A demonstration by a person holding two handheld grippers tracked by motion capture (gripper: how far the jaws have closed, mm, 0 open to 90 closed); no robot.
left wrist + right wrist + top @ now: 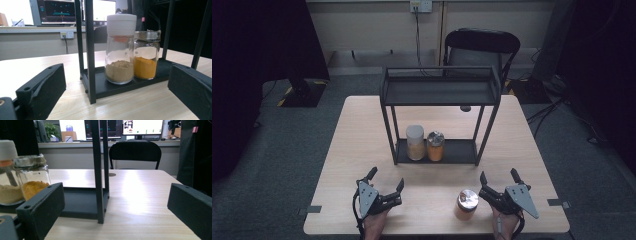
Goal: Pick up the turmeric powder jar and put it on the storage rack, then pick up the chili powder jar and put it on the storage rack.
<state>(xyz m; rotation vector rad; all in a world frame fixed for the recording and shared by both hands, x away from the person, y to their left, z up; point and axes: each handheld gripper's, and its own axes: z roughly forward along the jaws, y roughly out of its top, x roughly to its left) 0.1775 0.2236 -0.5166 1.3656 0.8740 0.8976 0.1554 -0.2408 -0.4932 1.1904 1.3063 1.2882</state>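
Holding both tools wide open and empty at the bottom of the frame, you have the left gripper (386, 181) at lower left and the right gripper (499, 176) at lower right, just beside the silver-lidded jar (466, 204) standing upright at lower centre.

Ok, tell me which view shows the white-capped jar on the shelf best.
The left gripper view: the white-capped jar stands whole and close on the rack's bottom shelf, its tan powder plain, beside the orange jar. The high view shows it small from above; the right gripper view catches its edge, cut off at the frame.
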